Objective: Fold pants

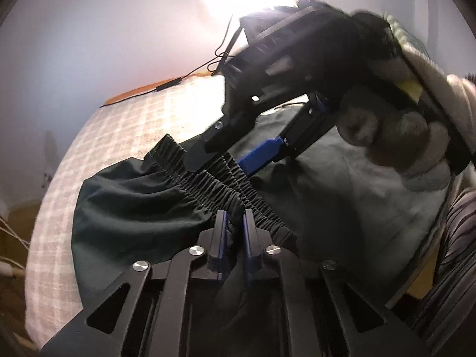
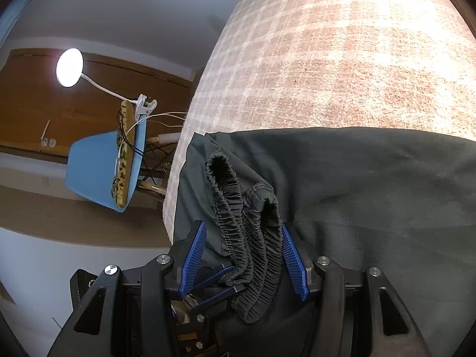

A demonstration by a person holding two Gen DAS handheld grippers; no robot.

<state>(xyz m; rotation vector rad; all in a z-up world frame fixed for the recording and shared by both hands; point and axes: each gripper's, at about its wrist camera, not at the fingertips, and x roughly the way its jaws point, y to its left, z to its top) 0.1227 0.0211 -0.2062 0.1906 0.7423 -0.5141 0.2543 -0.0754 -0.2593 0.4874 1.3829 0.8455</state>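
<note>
The dark pants (image 1: 134,208) are spread on a checked blanket (image 1: 125,119), with the gathered elastic waistband (image 1: 208,184) bunched up at the near edge. In the left wrist view, the left gripper (image 1: 235,223) is seen pressed together on a fold of the waistband, the cloth pinched between its blue pads. The waistband runs away from this gripper on a diagonal, up and to the left across the picture, so its long axis is nearly in line with the fingers.

The right gripper (image 1: 226,160) is seen further along that same band, held by a gloved hand (image 1: 401,136) and reaching in from the upper right. In the right wrist view, the right gripper (image 2: 242,255) is spread about halfway, with a doubled loop of waistband (image 2: 247,238) lying between its blue pads (image 2: 195,255). The right pad seems to touch the band while a gap shows at the left pad, so a firm grip cannot be confirmed.

The rest of the pants (image 2: 372,193) lies to the right of the right gripper and extends away over the blanket (image 2: 342,59). The next move is judged to depend on both grippers holding one band, side by side, so that the cloth can be lifted evenly. A blue chair (image 2: 98,169) and a lamp (image 2: 70,67) are seen beyond the edge.
</note>
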